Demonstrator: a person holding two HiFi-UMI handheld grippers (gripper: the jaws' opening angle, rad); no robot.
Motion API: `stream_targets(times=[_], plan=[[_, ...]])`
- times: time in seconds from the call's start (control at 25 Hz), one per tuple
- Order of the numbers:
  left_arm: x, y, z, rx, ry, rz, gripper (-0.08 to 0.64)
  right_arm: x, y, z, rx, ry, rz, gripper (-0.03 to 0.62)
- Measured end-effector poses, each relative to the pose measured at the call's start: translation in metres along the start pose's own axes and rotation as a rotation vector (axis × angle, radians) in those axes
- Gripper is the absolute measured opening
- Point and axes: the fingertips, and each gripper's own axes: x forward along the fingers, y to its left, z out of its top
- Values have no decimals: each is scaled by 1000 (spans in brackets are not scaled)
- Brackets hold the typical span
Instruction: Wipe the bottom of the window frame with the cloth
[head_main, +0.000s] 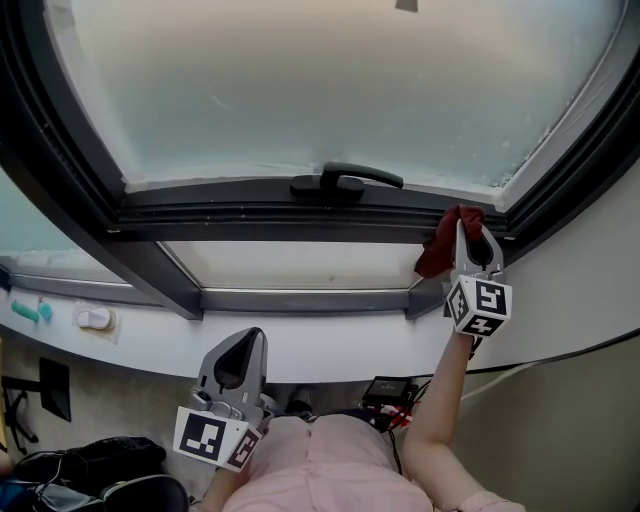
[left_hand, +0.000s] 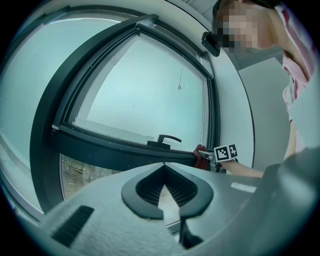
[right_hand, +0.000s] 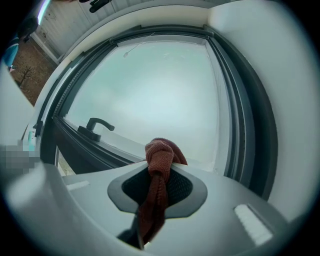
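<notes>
Right claw (head_main: 472, 235) grips the bunched dark-red cloth (head_main: 441, 250) at the right end of the dark grey window frame's bottom rail (head_main: 280, 214); likely best dragged leftward under steady pressure, minding the black handle (head_main: 345, 181); left claw (head_main: 243, 352) closed, empty.

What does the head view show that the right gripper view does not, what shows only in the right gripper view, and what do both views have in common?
Only the head view shows the left hand-held gripper, held low near the person's body, and the white sill under the window. Only the right gripper view shows the grip of the right hand-held gripper from close: its jaws are shut on the red cloth, and the tail of the cloth hangs down between them. Both show the cloth, the window handle and the dark window frame.
</notes>
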Motion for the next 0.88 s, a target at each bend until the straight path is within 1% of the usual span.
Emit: stream_targets(times=[0.2,0.64,0.88], plan=[[10,-3,-2,0,8,-10,-2,-2,-19,-5,10,-4,-24,67],[37,-18,-4,1,29,-56,-2,-9,-71,-17,6,16,-121,69],[46,-20,0,8,30,-64,-2,-11,-94,-23,-11,40,-174,68]])
